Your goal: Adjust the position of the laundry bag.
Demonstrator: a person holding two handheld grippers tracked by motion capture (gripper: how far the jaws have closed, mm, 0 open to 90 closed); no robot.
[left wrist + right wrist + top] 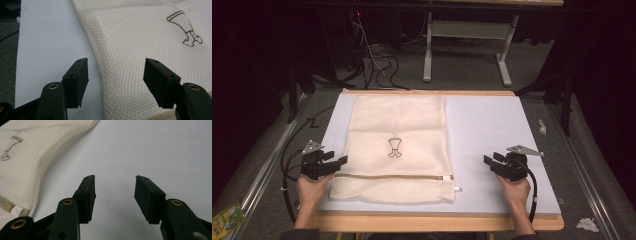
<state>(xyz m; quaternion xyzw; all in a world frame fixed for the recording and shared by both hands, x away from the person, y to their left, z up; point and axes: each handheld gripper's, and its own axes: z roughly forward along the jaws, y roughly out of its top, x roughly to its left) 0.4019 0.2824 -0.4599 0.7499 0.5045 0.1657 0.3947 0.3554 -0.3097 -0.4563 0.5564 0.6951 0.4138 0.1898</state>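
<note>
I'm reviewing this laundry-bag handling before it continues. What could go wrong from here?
1. The left tool stands open at the mesh bag's left edge; closing there may catch only one layer, so the bag could sag or slip.
2. The right tool is open over bare mat, apart from the bag; a one-sided lift could drag and bunch the fabric.

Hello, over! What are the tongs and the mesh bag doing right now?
Left tongs open, at mesh bag's left edge. Right tongs open, over bare mat. Bag flat, zipper nearest person. Nothing blocking.
</note>
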